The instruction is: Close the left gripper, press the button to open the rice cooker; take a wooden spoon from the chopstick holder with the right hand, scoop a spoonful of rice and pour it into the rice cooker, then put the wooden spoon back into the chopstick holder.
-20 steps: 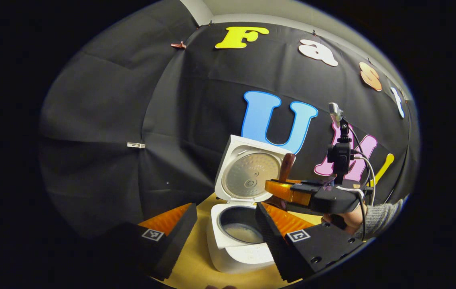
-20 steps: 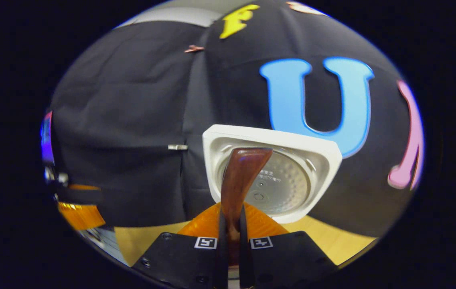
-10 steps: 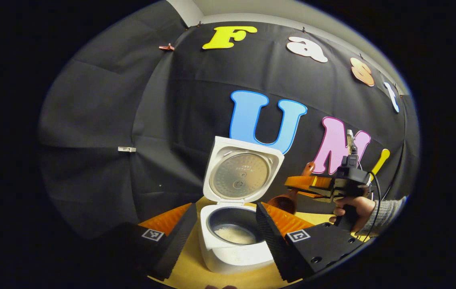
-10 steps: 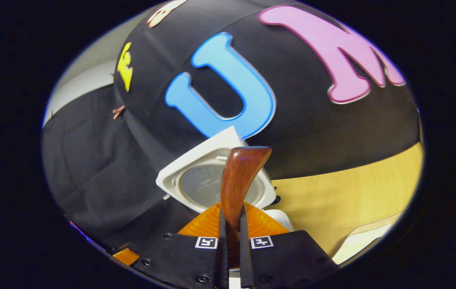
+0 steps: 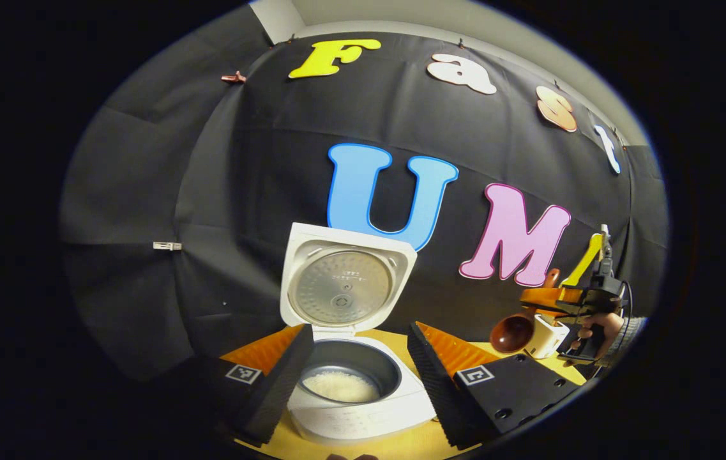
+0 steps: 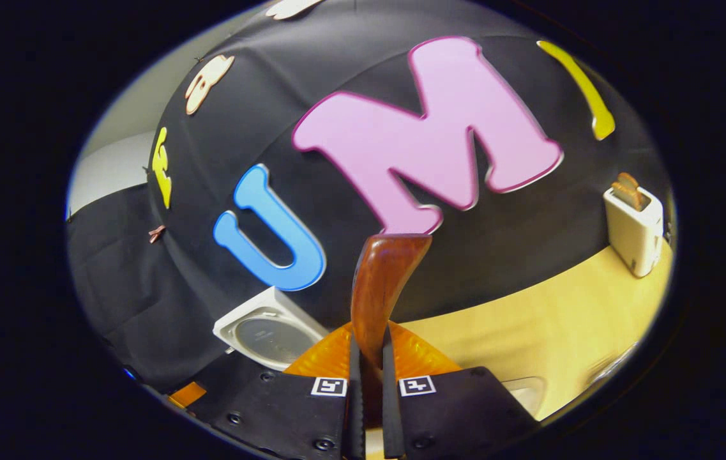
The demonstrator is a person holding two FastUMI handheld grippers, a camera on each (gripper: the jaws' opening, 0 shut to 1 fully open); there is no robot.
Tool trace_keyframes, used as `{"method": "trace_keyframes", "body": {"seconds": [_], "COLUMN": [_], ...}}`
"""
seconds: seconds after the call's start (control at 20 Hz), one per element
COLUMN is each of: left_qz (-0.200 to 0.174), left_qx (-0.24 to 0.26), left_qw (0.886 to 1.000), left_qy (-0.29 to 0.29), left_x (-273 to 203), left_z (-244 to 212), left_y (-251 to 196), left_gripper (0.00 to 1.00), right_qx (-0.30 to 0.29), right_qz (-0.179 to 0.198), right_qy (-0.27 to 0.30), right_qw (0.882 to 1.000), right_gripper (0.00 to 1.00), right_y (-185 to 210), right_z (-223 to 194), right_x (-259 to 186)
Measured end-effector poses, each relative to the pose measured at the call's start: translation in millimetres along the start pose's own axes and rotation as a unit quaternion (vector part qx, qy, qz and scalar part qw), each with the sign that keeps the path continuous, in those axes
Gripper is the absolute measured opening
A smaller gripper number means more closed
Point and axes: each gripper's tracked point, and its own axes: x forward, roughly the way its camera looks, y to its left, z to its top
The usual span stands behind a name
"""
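Your right tool (image 6: pixel 368 383) has its fingers pressed onto the handle of the wooden spoon (image 6: pixel 383 281); in the right gripper view the handle rises from between them, and the bowl is out of sight. The left gripper view supplies that end: the spoon's bowl (image 5: pixel 511 333) hangs just beside the white chopstick holder (image 5: pixel 546 337), with your right tool (image 5: pixel 544 300) and hand (image 5: pixel 592 326) above it at the far right. The right gripper view places the chopstick holder (image 6: pixel 634 227) on the table (image 6: pixel 548 332) at the far right, a brown piece standing in its top.

Your left tool (image 5: pixel 353 358) is spread wide, gripping nothing. Between its fingers sits the rice cooker (image 5: pixel 353 390), lid (image 5: pixel 343 284) upright, white rice (image 5: pixel 340 386) in the pot. The right gripper view catches the lid (image 6: pixel 270 329) low at left.
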Motion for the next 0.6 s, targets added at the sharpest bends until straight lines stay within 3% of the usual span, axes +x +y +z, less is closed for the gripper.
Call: {"method": "trace_keyframes", "body": {"seconds": [0.35, 0.6], "left_qz": [-0.023, -0.029], "left_qx": [0.006, 0.016], "left_qw": [1.0, 0.999], "left_qy": [0.008, 0.014], "left_x": [17.5, 23.8], "left_z": [-2.4, -2.8], "left_y": [-27.5, -42.9], "left_gripper": [0.95, 0.95], "right_qx": [-0.006, -0.028], "right_qz": [-0.109, -0.176], "right_qy": [-0.05, -0.042], "right_qw": [0.993, 0.983], "right_gripper": [0.15, 0.15], "right_y": [-123.0, -190.4], "right_z": [50.5, 42.3], "right_x": [-72.2, -106.0]}}
